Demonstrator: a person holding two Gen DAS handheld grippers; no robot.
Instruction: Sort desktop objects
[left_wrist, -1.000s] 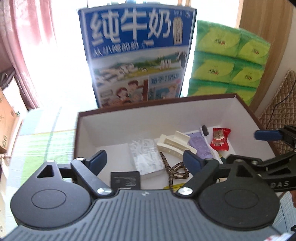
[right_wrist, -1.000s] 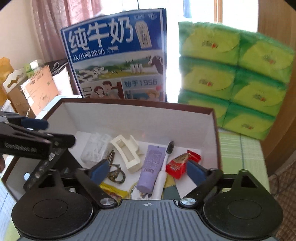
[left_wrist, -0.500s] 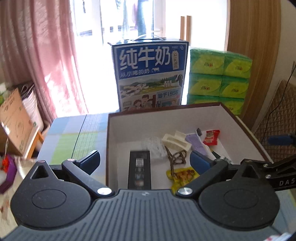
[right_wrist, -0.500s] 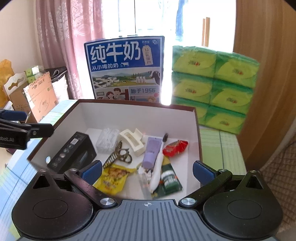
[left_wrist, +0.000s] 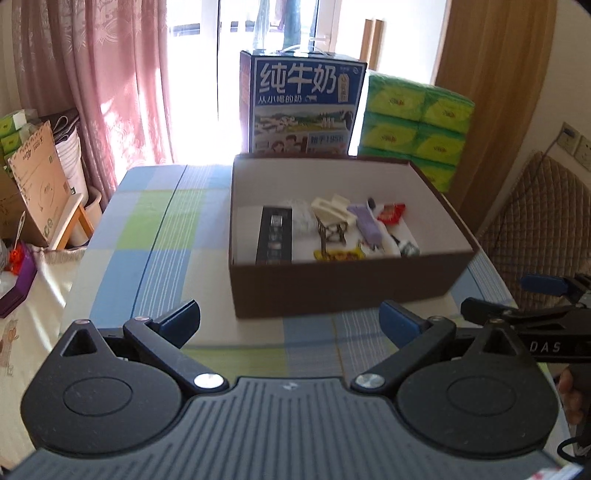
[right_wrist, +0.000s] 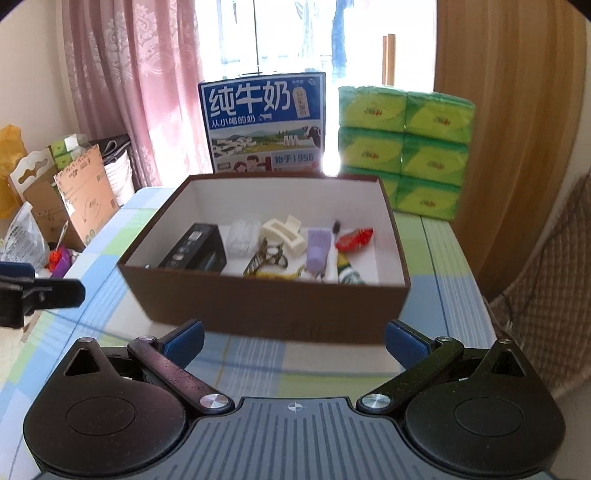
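- Left gripper (left_wrist: 289, 317): jaws spread wide, nothing held between the blue pads (left_wrist: 183, 314); it is positioned above the tablecloth, short of the box's near wall.
- Right gripper (right_wrist: 293, 336): jaws likewise spread wide and empty, aimed at the near wall of the box; its black finger is also seen at the right edge of the left wrist view.
- A bit of a hand (left_wrist: 570, 397) is seen at the far right edge behind that gripper.
- Brown box (right_wrist: 266, 306), white inside, is set on the checked blue-green tablecloth (left_wrist: 155, 236), just ahead of both grippers.
- All sorted items are seen inside the box, none on the cloth near the grippers.
- Black device box (right_wrist: 194, 248) is lying along the left side of the box interior.
- Clear plastic piece (right_wrist: 242, 236) is placed just right of it, with the cream hair claw (right_wrist: 282, 234) beside that.
- Striped dark hair clip (right_wrist: 266, 260) is lying in front of the claw, touching a yellow wrapper (left_wrist: 338, 254) at the near wall.
- Purple tube (right_wrist: 317, 249) is lying right of the claw; a toothbrush (right_wrist: 335, 230) with dark bristles is seen alongside it.
- Red snack packet (right_wrist: 354, 239) is set furthest right, with a green-white sachet (right_wrist: 349, 271) in front of it.
- Blue milk carton (left_wrist: 304, 107) is stood upright behind the box; green tissue packs (right_wrist: 404, 147) are stacked to its right.
- Pink curtain (left_wrist: 103, 81) and cardboard clutter (right_wrist: 77, 192) are seen off the table's left side.
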